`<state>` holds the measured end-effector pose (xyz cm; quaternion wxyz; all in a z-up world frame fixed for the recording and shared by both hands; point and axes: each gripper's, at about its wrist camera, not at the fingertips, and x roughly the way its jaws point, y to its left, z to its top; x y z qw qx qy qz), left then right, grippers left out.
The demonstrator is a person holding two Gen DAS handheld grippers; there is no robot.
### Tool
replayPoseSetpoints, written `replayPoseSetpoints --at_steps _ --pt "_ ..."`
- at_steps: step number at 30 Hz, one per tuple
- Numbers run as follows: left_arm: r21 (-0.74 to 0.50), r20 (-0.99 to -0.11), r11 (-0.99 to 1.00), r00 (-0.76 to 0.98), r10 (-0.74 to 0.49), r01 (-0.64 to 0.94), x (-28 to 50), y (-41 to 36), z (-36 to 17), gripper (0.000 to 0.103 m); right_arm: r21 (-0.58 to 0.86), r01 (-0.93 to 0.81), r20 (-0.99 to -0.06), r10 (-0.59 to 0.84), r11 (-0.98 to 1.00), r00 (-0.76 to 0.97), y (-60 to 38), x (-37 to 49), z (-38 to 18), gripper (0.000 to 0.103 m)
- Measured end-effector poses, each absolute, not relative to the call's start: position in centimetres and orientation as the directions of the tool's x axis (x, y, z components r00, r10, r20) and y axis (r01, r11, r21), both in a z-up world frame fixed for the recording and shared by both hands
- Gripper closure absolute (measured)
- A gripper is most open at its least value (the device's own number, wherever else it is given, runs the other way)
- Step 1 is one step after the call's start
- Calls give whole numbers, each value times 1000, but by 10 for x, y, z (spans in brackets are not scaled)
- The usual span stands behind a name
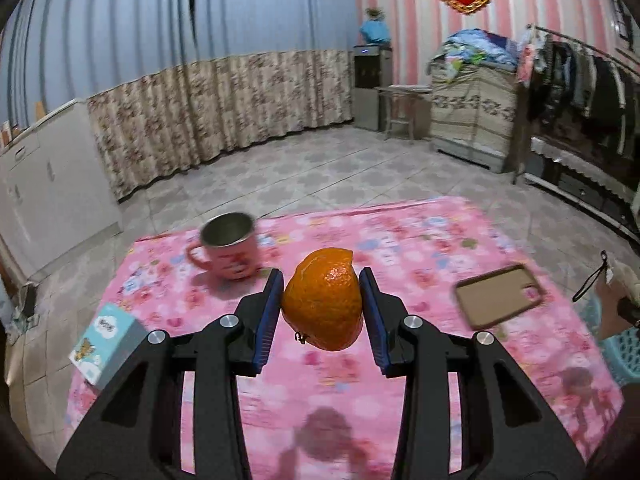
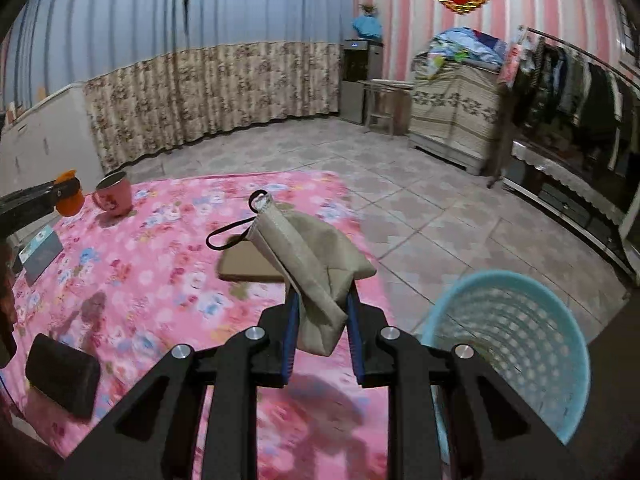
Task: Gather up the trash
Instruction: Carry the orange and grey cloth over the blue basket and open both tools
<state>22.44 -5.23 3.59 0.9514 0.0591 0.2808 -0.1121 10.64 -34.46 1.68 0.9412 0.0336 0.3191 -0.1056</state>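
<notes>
A domed piece of orange peel (image 1: pixel 324 304) hangs above the pink floral tablecloth (image 1: pixel 420 248), and my left gripper (image 1: pixel 321 276) is shut on it, blue pads pressing both sides. In the right wrist view my right gripper (image 2: pixel 323 294) is shut on a crumpled beige pouch (image 2: pixel 308 252) with a black cord loop, held over the table's right edge. A light blue perforated basket (image 2: pixel 504 276) stands on the floor just right of that gripper. The same basket (image 1: pixel 624 356) shows at the right edge of the left wrist view. Far left, the left gripper (image 2: pixel 66 190) carries the orange peel (image 2: pixel 69 202).
On the table stand a pink mug (image 1: pixel 230 248), a small blue tissue box (image 1: pixel 106 344) at the left edge, and a brown phone case (image 1: pixel 500 296). A black case (image 2: pixel 62 376) lies near the front left. Tiled floor, curtains and a clothes rack lie beyond.
</notes>
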Motion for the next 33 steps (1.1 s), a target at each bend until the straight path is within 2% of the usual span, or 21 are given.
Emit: replayPoseSetpoints --at_steps 9,21,33 --pt "58 -530 924 796 -292 378 174 -133 38 65 51 363 -599 -263 930 757 -402 65 8 81" --pt "13 -561 841 700 -441 541 143 -243 16 64 71 513 -621 -365 856 694 -469 17 -8 81" --pt "9 -601 722 581 -549 691 117 -347 -12 64 110 580 -652 -382 807 655 -519 -2 -27 81"
